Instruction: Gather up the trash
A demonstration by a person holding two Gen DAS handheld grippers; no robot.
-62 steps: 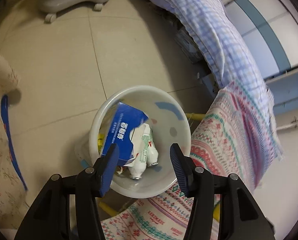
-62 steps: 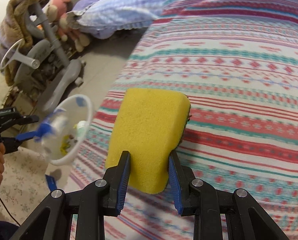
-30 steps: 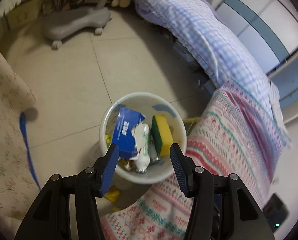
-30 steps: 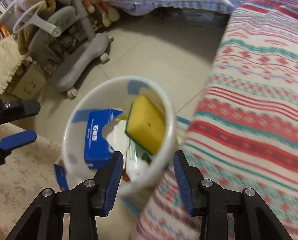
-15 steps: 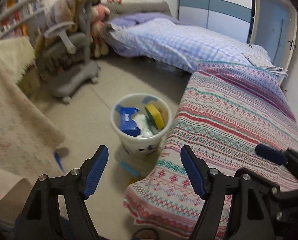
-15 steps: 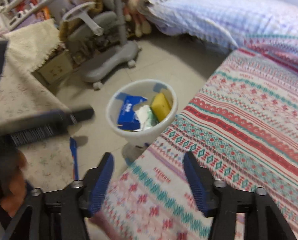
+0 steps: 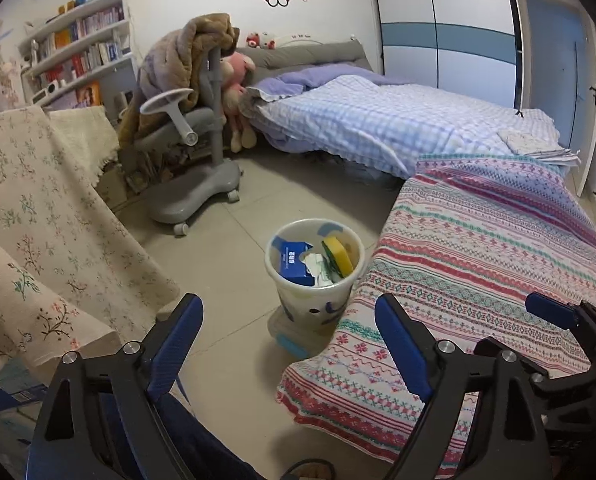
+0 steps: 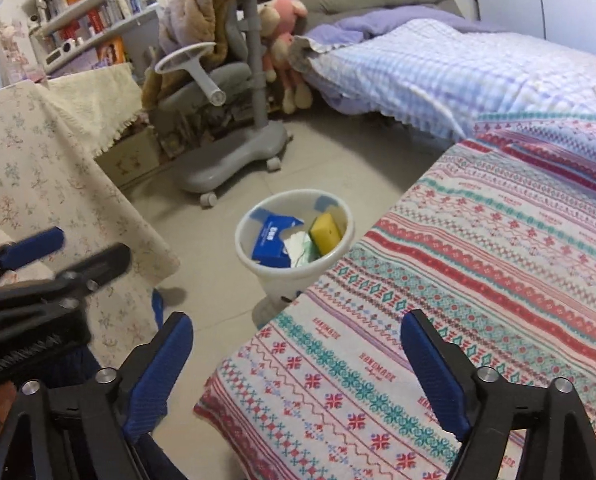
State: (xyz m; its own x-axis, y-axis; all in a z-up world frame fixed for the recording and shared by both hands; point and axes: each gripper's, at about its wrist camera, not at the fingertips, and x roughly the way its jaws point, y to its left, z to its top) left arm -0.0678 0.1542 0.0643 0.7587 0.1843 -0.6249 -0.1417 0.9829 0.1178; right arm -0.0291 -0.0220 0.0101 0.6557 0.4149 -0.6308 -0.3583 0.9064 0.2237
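A white trash bin stands on the tiled floor beside the patterned bed; it also shows in the right wrist view. Inside it lie a yellow sponge, a blue tissue box and white crumpled trash. My left gripper is open and empty, well back from the bin. My right gripper is open and empty, above the bed's corner. The left gripper shows at the left of the right wrist view, and the right gripper at the right of the left wrist view.
A bed with a striped patterned cover fills the right. A second bed with a blue checked quilt stands behind. A grey wheeled chair stands far left of the bin. A floral cloth hangs at the left. Bookshelves line the back wall.
My right gripper let the yellow sponge go into the bin and opened. Both grippers then pulled back and up from the bin, and both opened wider.
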